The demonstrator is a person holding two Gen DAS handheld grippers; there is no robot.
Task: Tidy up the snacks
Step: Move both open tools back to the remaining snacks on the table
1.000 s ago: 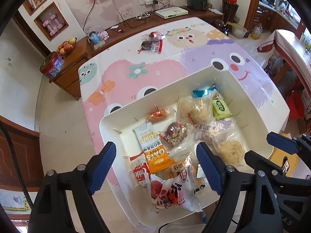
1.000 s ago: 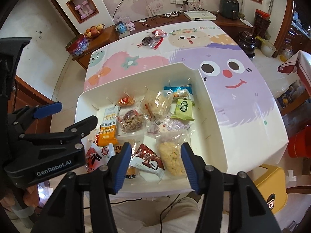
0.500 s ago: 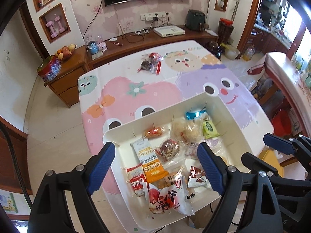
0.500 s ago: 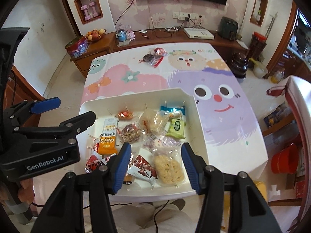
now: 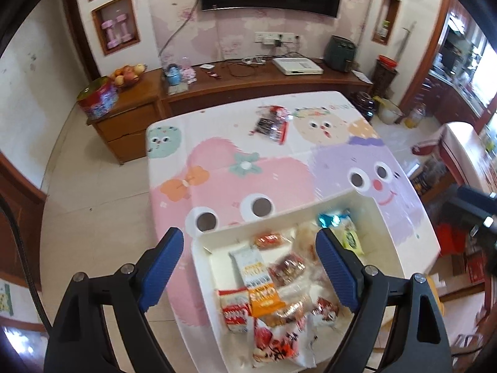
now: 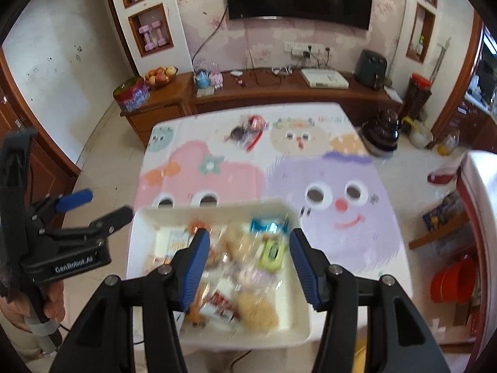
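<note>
- Both tools hang high over the bench (image 5: 236,186), tilted down. Left tool (image 5: 248,267) spread wide, nothing between its blue pads. Right tool (image 6: 248,264) partly spread, also empty.
- Snacks sit piled in the white tray (image 5: 388,227) at lower centre of both views, on the near bench edge. A second small heap of packets (image 5: 273,121) lies alone toward the upper centre, well apart from the tray.
- Risk: the tray looks to overhang the near edge; a hard push down on one side could tip it off.
- Risk: packets overlap. Closing on the orange packet (image 5: 264,298) may drag its neighbours along.
- Risk: the right wrist view is blurred, so aiming from it now is poor.
- Risk: the two tools are close in the lower left of the right view; a shared reach could knock them together.
</note>
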